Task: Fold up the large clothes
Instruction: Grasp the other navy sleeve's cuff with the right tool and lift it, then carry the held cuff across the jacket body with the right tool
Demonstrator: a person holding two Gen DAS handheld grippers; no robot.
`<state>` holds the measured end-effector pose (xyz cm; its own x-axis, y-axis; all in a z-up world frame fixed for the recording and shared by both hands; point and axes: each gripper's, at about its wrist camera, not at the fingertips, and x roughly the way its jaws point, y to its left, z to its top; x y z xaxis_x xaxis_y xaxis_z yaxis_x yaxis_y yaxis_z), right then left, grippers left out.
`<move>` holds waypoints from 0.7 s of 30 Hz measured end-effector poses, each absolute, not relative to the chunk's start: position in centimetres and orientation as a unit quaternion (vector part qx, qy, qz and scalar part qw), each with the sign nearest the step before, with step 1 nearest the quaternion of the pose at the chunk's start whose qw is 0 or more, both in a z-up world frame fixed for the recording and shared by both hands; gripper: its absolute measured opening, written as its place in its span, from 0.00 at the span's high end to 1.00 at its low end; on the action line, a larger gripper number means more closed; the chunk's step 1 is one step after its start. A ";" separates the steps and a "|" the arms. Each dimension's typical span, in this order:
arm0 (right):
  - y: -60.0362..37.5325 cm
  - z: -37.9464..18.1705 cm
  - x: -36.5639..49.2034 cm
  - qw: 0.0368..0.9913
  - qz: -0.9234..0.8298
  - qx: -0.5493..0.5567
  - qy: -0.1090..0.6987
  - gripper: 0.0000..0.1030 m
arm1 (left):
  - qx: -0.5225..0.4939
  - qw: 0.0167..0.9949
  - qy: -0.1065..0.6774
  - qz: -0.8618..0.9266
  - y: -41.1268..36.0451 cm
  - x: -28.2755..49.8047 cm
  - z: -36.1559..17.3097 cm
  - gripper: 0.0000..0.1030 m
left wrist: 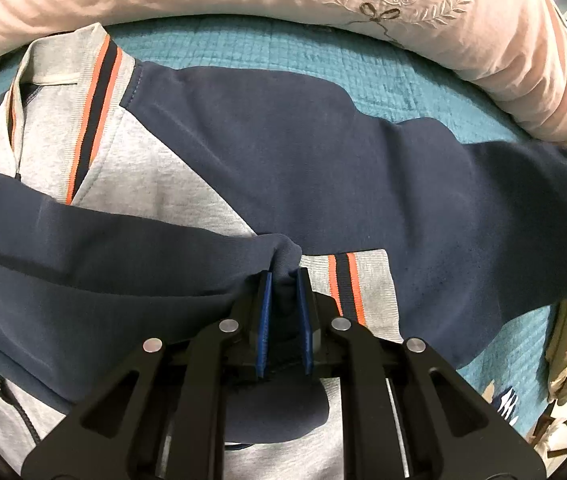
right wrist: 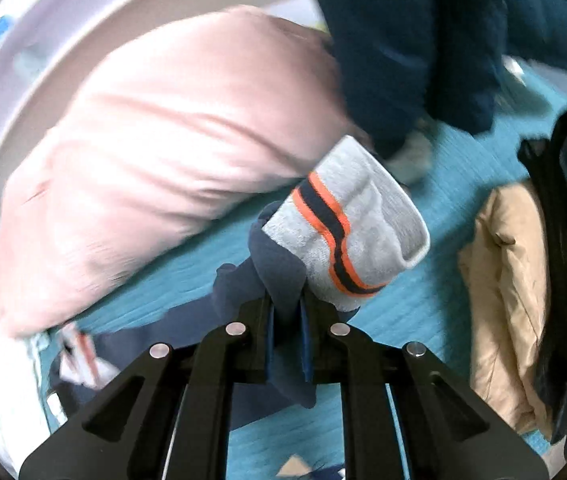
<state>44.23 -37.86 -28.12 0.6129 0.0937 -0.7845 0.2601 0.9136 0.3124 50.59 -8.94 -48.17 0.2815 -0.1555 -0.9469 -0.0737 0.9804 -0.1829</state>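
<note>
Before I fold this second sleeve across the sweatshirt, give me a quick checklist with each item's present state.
1. Left gripper shut on the navy sleeve laid across the chest: ok.
2. Right gripper shut on navy fabric just behind the grey striped cuff: ok.
3. Cuff lifted off the teal bedspread: ok.
4. Grey sweatshirt body lying flat: ok where visible; lower part hidden.
5. Pink pillow out of the fold path: cannot tell, it lies close beside the cuff.
6. Tan garment kept apart from the sleeve: ok.
</note>
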 end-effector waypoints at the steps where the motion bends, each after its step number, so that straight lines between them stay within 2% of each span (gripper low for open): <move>1: -37.1 -27.5 44.0 0.876 -0.040 0.201 0.437 0.91 | -0.097 0.795 0.599 -0.027 -9.0 50.7 -48.2 0.89; 9: -28.4 -21.9 41.3 0.889 0.055 0.175 0.420 0.91 | -0.092 0.793 0.601 -0.025 -8.9 51.0 -47.7 0.88; 14: -23.1 -20.4 39.9 0.890 0.089 0.154 0.420 0.91 | -0.086 0.801 0.590 -0.046 -8.7 50.5 -45.1 0.88; 21: -15.1 -20.2 40.1 0.893 0.092 0.121 0.423 0.91 | -0.125 0.804 0.581 -0.029 -2.1 47.8 -41.1 0.88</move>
